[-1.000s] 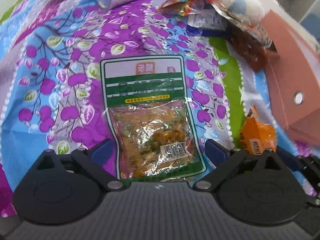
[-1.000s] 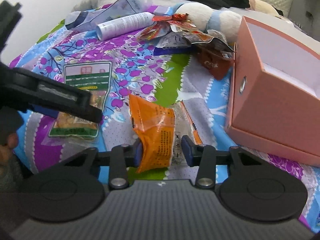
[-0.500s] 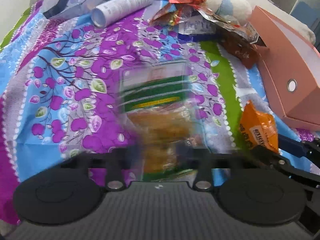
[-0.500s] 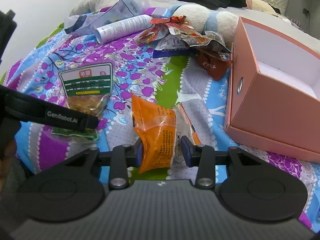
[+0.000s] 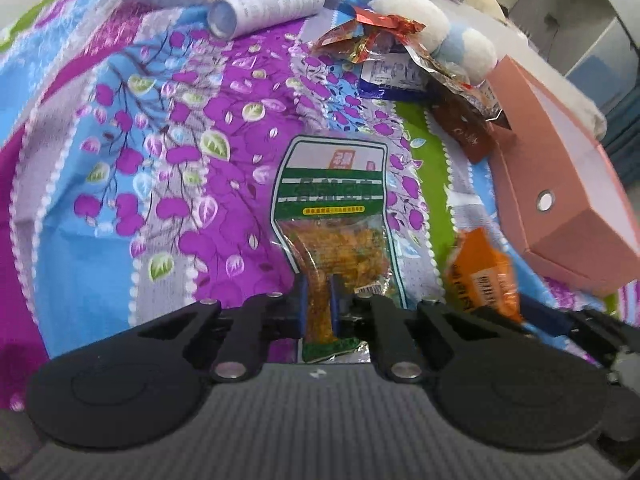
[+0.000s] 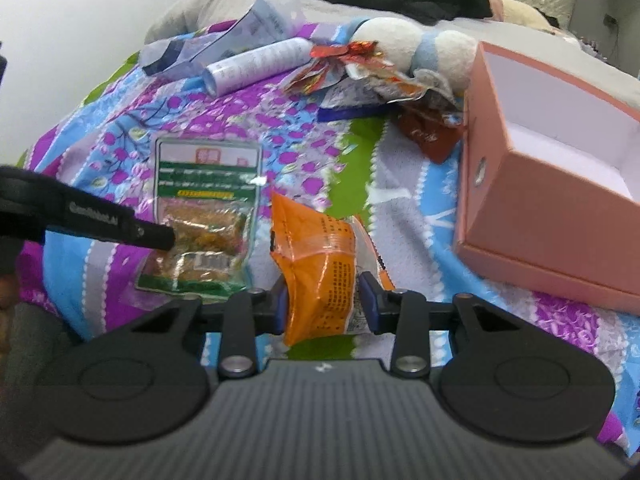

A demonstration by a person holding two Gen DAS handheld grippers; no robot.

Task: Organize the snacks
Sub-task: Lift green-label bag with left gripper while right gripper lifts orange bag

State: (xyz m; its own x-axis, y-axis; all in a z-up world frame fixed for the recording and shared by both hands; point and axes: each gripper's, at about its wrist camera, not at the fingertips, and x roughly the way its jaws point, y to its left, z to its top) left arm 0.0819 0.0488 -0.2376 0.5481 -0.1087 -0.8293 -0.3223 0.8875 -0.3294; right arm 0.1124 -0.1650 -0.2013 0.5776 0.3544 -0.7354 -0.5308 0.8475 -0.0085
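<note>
jaws of the left gripper (image 5: pixel 319 300), spread wide a second ago, are closing on the green snack pouch (image 5: pixel 334 216) mid-bedspread (image 5: pixel 120 184), while the right gripper (image 6: pixel 325 300) pinches the orange packet (image 6: pixel 316 264), both now ready for the pink box (image 6: pixel 548 184) at the right edge.

Glossy crinkled plastic snack packets (image 5: pixel 332 216), matt pink cardboard box (image 6: pixel 552 216), soft printed cloth bedspread (image 5: pixel 132 184).
</note>
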